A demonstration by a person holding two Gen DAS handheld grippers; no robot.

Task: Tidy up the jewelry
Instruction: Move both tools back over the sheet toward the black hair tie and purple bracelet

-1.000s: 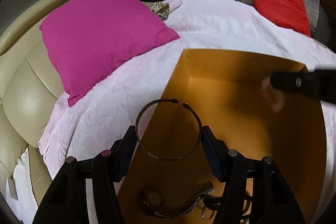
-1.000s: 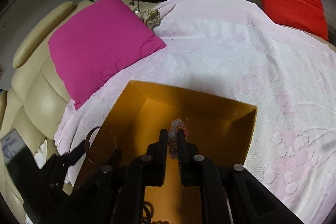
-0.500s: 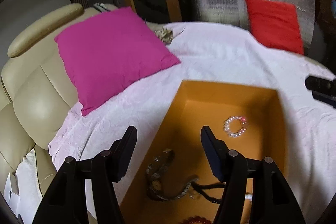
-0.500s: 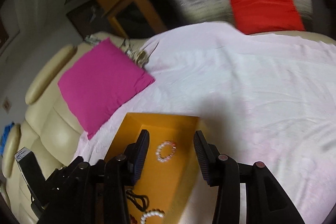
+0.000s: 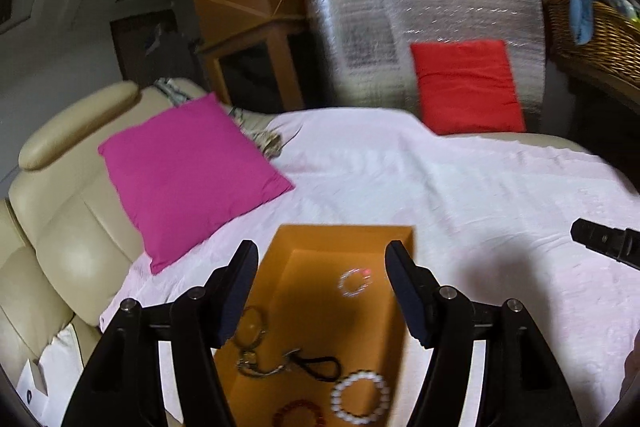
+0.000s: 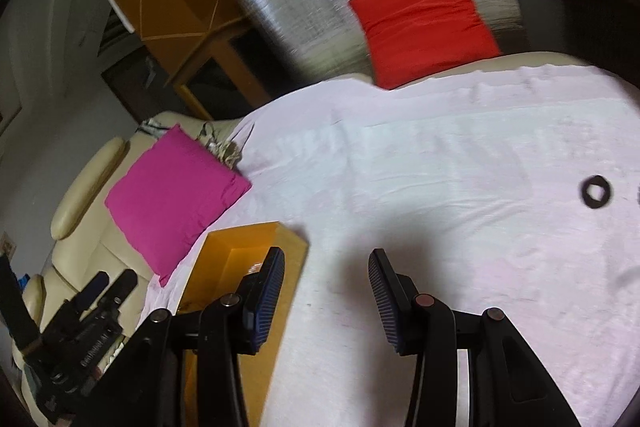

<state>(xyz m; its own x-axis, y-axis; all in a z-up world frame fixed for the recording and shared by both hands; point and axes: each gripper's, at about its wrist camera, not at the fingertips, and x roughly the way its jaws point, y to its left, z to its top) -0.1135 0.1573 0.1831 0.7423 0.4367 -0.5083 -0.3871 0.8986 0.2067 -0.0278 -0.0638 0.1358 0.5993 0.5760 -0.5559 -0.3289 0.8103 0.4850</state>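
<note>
Both our claws stand open and empty: the left claw (image 5: 320, 287) hangs over the box (image 5: 352, 239), and the right claw (image 6: 326, 291) has just been opening, nothing between its fingers. The black ring (image 6: 597, 191) lies on the sheet (image 6: 440, 187), well ahead and right of our right claw. We judge it light and soft; we'd pinch across one side of the band.
</note>
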